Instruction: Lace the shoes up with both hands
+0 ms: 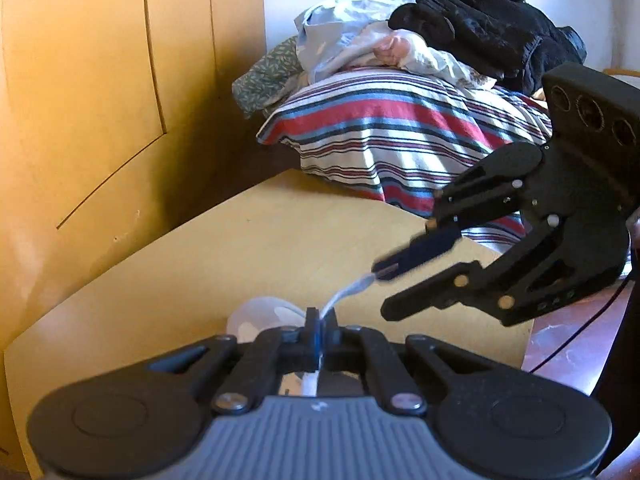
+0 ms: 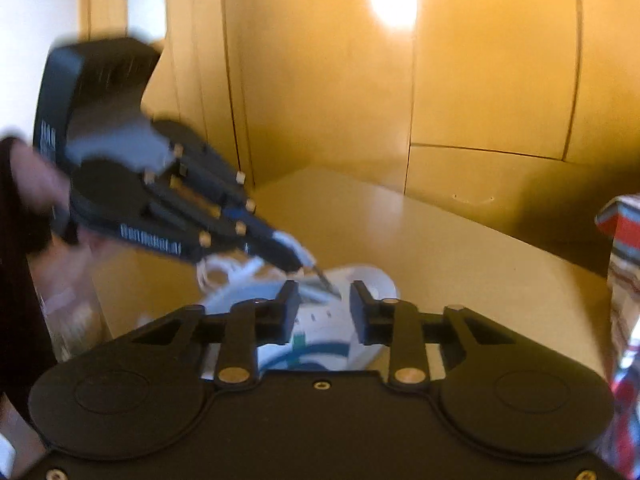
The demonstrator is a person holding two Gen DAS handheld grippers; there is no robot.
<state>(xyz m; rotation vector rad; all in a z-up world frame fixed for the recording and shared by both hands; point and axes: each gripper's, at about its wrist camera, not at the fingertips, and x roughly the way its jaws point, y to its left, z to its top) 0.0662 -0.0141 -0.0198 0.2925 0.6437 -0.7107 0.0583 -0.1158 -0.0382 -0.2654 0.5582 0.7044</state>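
Shoelace, white and flat [image 1: 348, 292], is pinched tight between the closed fingers of my left gripper [image 1: 318, 320]. Its end reaches up to one finger of my right gripper [image 2: 324, 296], whose jaws stand apart. Under both sits the white shoe with blue-green marks [image 2: 320, 332], on the yellow wooden table [image 1: 240, 240].

A shoe [image 2: 320, 320] sits on the tabletop [image 1: 240, 240], with both grippers over it. Behind the tabletop is a bed [image 1: 400, 140] piled with clothes [image 1: 460, 28]; a cabinet [image 1: 100, 80] stands to its left.
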